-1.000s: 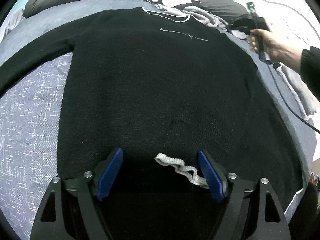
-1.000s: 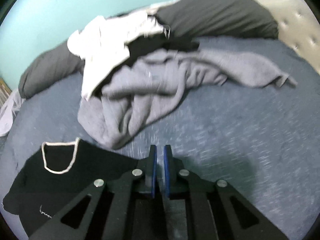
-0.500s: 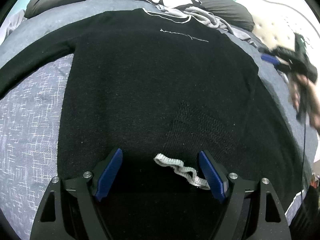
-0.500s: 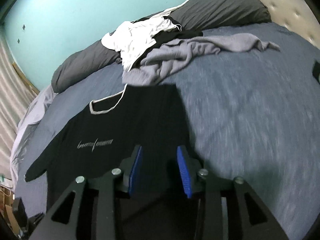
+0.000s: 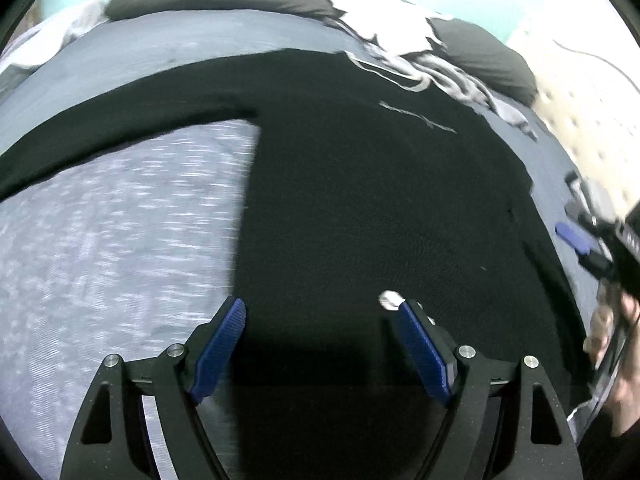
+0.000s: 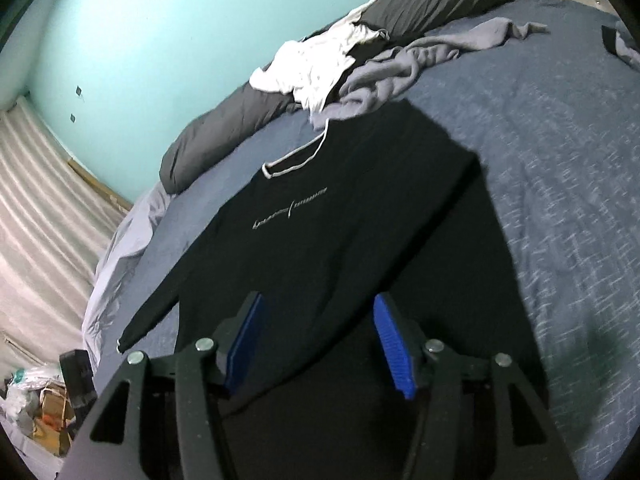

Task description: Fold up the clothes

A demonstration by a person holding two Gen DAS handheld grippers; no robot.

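**Black sweater flat on the bed, both my grippers above its lower part**

The black sweater [image 6: 320, 232] lies spread out on the blue-grey bedcover [image 6: 560, 208], chest side up, with its white-edged collar [image 6: 298, 158] toward the pillows. One long sleeve [image 5: 120, 128] is stretched out to the side. A small white cuff [image 5: 390, 300] shows on the body of the sweater, just beside one finger of my left gripper [image 5: 320, 344].

My left gripper stands wide, released, over the hem area, and nothing is pressed between its blue pads [image 5: 218, 348].

My right gripper [image 6: 318, 344] is opening its jaws now. It is above the sweater's lower side and the pads grasp nothing.

Behind the collar lies a pile of grey and white clothes [image 6: 360, 68], against the dark pillows [image 6: 224, 132].
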